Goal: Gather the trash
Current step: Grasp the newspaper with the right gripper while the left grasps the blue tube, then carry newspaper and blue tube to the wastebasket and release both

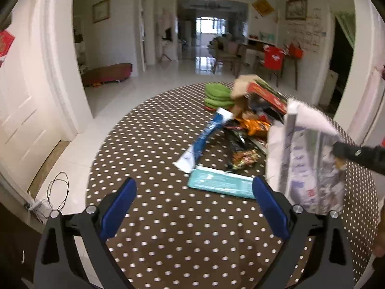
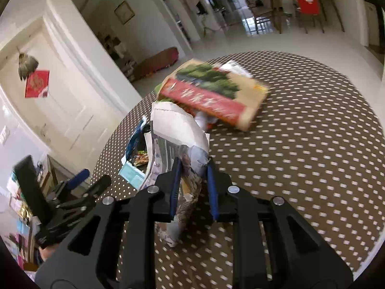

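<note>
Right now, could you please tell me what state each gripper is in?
Left gripper: open, holding nothing, above the polka-dot table.
Right gripper: shut on the crumpled newspaper, lifted off the table.

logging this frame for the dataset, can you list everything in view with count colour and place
newspaper: 1, white and grey, held above the table
cardboard box: 1, red, green and tan, far side of the pile
snack wrappers: several, orange, black and mixed, mid pile
blue wrapper: 1, blue and white, left of pile
teal packet: 1, near edge of pile
green stack: 1, far edge
table: 1, brown, white dots
left hand-held gripper: open, empty
right hand-held gripper: shut on newspaper
</note>
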